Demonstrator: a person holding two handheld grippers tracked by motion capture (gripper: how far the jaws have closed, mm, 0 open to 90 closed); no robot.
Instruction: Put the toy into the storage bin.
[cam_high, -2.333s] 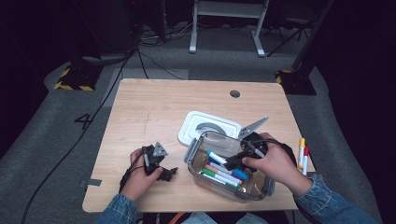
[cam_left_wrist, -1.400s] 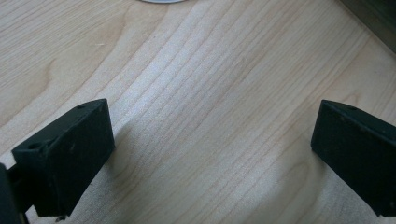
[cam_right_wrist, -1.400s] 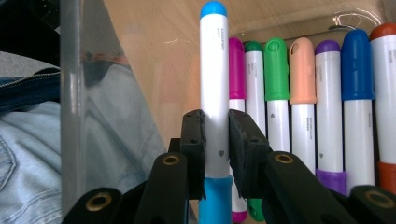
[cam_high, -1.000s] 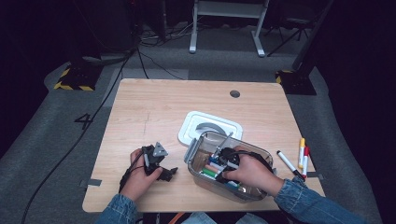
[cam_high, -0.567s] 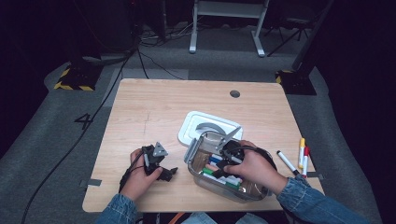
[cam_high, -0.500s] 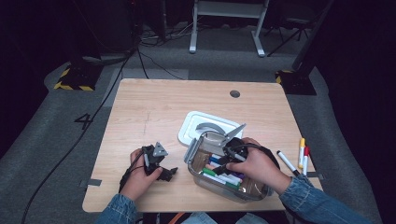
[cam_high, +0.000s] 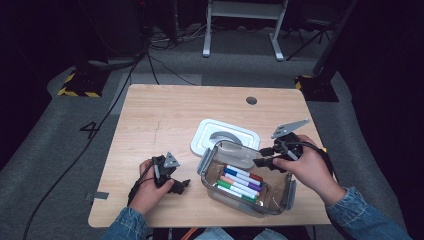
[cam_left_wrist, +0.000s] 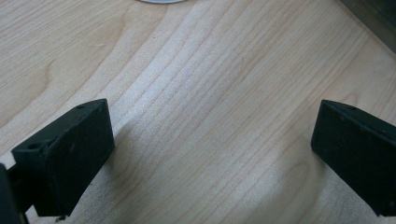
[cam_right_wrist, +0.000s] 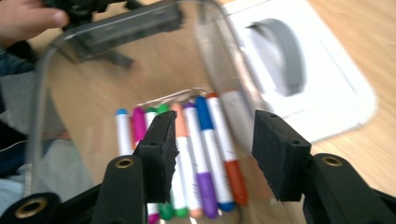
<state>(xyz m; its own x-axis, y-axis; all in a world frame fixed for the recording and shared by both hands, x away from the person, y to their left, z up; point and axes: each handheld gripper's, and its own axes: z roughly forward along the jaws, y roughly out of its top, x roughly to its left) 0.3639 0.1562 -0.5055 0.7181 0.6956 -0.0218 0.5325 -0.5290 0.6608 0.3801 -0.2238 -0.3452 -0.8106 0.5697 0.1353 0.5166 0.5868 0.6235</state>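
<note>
1. At the near left I am resting my left gripper (cam_high: 181, 185) on the table (cam_high: 165, 115). Its jaws are standing wide apart with only bare wood between them, because this hand is just waiting while the other one works.
2. To its right, toward the middle, one white lid (cam_high: 225, 138) is lying flat on the table, touching the far side of the box. I judge it is parked there so the box stays open for loading.
3. Near the table's near right, one clear box (cam_high: 250, 207) is standing open, its side clips hanging outward.
4. The markers (cam_high: 240, 182) are lying side by side on the box floor, all pointing the same way so they pack neatly. I am counting about eight of them: light blue, pink, two green, orange, purple, blue and red.
5. On the right I am holding my right gripper (cam_high: 263, 159) over the box's far right corner, just above the markers. Its jaws have just been opening and are now standing apart with nothing between them, so it is gripping nothing.
</note>
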